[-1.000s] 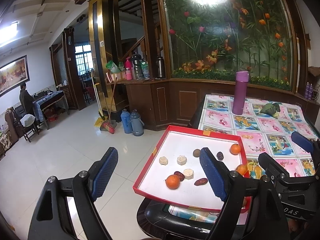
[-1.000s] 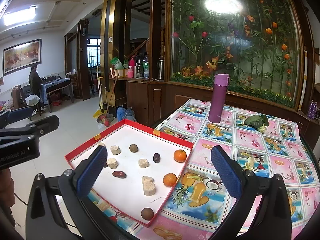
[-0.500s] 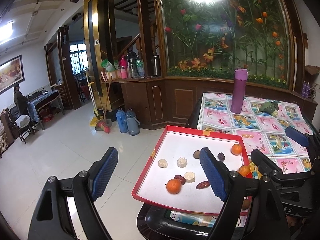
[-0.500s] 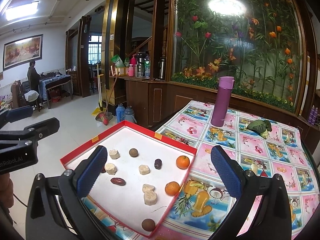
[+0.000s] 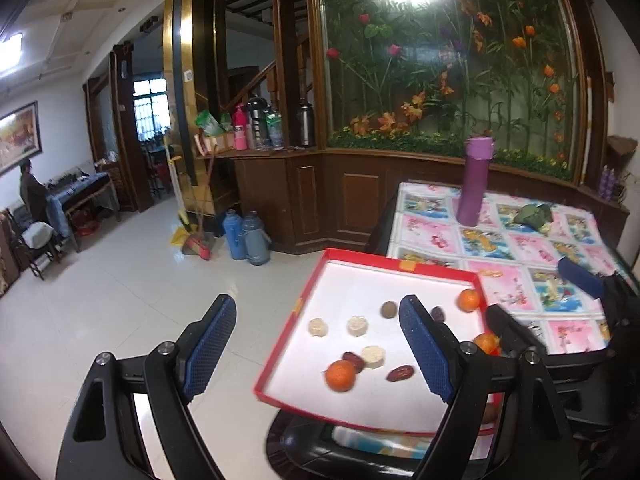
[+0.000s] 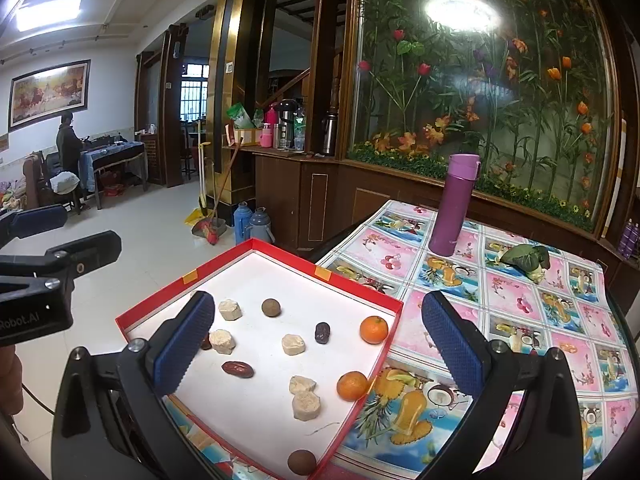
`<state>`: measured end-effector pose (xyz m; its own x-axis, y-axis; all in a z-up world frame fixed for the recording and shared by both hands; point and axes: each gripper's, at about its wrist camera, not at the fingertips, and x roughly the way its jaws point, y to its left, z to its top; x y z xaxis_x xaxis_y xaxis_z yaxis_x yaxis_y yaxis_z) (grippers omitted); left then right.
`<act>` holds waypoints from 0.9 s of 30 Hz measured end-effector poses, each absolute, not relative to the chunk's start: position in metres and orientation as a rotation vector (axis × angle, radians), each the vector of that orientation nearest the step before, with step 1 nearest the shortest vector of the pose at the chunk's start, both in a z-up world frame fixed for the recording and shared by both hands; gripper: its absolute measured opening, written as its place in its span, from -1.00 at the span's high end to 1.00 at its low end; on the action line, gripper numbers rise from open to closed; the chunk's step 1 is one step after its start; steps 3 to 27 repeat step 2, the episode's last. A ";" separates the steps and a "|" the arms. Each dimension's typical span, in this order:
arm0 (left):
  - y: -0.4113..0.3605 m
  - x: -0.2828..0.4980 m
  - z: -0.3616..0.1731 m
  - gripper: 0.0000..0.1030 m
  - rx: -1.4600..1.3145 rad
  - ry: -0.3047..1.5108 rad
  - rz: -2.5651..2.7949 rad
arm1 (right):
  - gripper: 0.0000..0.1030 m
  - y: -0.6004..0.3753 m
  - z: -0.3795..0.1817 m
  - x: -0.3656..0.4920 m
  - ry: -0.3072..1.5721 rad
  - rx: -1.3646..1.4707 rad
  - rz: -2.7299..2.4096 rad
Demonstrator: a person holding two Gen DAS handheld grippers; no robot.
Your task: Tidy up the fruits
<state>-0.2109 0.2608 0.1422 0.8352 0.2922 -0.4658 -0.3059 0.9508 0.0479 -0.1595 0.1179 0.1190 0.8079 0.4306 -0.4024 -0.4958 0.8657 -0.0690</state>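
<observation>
A red tray (image 6: 352, 287) with a white floor sits at the table's left edge; it also shows in the left wrist view (image 5: 400, 270). In it lie oranges (image 6: 373, 329) (image 6: 351, 386) (image 5: 340, 375), red dates (image 6: 237, 369) (image 5: 400, 373), brown round fruits (image 6: 271, 307) (image 6: 301, 462) and several pale cake pieces (image 6: 293, 344). My right gripper (image 6: 312, 348) is open and empty, above the tray's near side. My left gripper (image 5: 312, 352) is open and empty, at the tray's left edge, apart from the fruit.
A purple flask (image 6: 454, 204) and a green leafy bundle (image 6: 524, 258) stand on the patterned tablecloth (image 6: 520, 320) at the back. Tiled floor (image 5: 100, 300) lies left of the table. A wooden counter (image 5: 304, 196) and two thermos jugs (image 5: 248, 240) stand beyond.
Both grippers have shifted slightly; the tray sits a little lower and closer in both views. Both stay open. The fruit has not moved.
</observation>
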 end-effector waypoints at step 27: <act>0.257 -0.208 0.142 -0.62 -0.024 0.473 0.319 | -1.00 0.118 0.118 -0.157 0.393 -0.172 0.498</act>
